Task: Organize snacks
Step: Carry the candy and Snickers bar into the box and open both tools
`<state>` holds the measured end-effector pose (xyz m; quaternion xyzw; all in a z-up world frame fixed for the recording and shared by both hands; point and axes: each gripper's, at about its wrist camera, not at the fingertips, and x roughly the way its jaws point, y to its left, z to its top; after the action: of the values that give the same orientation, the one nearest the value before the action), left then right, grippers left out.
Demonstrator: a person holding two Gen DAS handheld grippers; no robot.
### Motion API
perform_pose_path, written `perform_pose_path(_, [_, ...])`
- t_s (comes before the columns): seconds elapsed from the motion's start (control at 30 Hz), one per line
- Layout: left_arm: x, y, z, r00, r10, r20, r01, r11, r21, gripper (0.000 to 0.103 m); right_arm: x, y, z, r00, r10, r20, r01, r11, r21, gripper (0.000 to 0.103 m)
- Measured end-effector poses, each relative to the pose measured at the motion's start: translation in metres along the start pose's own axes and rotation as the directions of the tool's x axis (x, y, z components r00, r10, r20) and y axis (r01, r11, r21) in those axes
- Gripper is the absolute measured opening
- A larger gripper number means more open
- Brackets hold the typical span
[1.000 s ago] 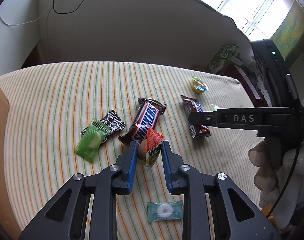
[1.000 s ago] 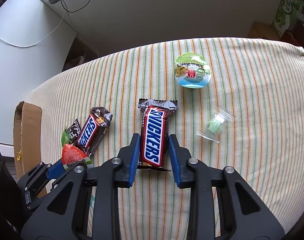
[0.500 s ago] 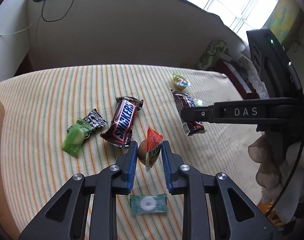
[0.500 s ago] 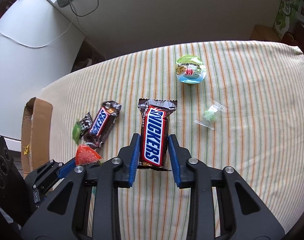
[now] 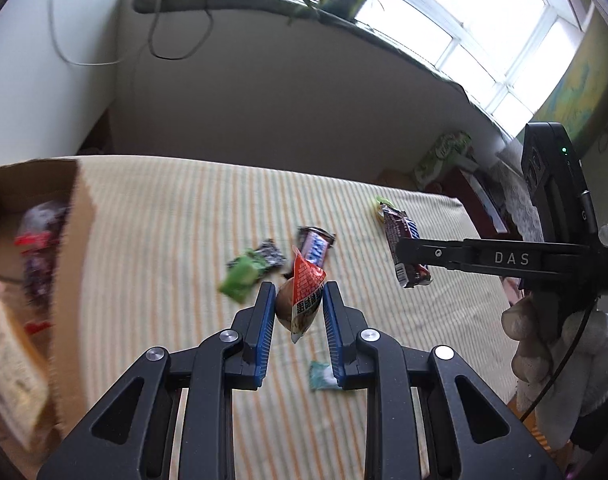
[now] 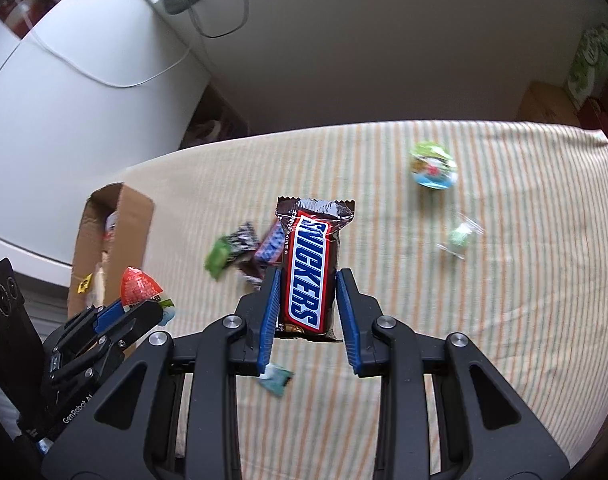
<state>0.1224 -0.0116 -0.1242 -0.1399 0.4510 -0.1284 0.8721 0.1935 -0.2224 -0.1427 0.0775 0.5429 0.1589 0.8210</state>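
My left gripper (image 5: 298, 300) is shut on a small red-topped snack packet (image 5: 305, 300) with a brown lump inside, held above the striped tablecloth (image 5: 164, 240). My right gripper (image 6: 307, 280) is shut on a Snickers bar (image 6: 309, 264), also lifted off the cloth. In the left wrist view the right gripper (image 5: 403, 256) hangs at the right with its bar (image 5: 403, 248). In the right wrist view the left gripper (image 6: 144, 304) sits at lower left with the red packet (image 6: 138, 290). A cardboard box (image 5: 68, 264) with snacks inside stands at the table's left end.
On the cloth lie another Snickers bar (image 5: 315, 248), a green packet (image 5: 242, 278), a black packet (image 5: 270, 258), a teal mint packet (image 5: 321, 376), a round jelly cup (image 6: 433, 166) and a clear-wrapped green candy (image 6: 459, 236). A wall and windowsill stand behind the table.
Both grippers have risen with their snacks and the views have swung left. The cardboard box has come into the left wrist view, and the table items look smaller.
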Motion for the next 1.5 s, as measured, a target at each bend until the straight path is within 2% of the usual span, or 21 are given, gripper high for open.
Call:
perform_pose_path(0.4, [-0.056, 0.057, -0.014, 0.993, 0.093, 0.067, -0.085, 0.991, -0.107, 0.023, 0.016, 0.107, 0.012, 0.998, 0.063, -0.015, -0.065, 0.984, -0.163, 0.030])
perform_pose_path(0.83, [-0.100, 0.113, -0.032, 0.974, 0.195, 0.112, -0.166, 0.960, -0.226, 0.023, 0.041, 0.207, 0.013, 0.991, 0.112, -0.069, -0.128, 0.938, -0.323, 0.030])
perform_pose_path(1.13, [-0.114, 0.140, -0.042, 0.965, 0.245, 0.095, -0.209, 0.935, -0.287, 0.023, 0.064, 0.256, 0.013, 0.986, 0.114, -0.118, -0.153, 0.904, -0.399, 0.030])
perform_pose_path(1.5, [-0.121, 0.161, -0.050, 0.960, 0.266, 0.082, -0.226, 0.918, -0.326, 0.023, 0.086, 0.288, 0.011, 0.981, 0.105, -0.164, -0.170, 0.877, -0.451, 0.030])
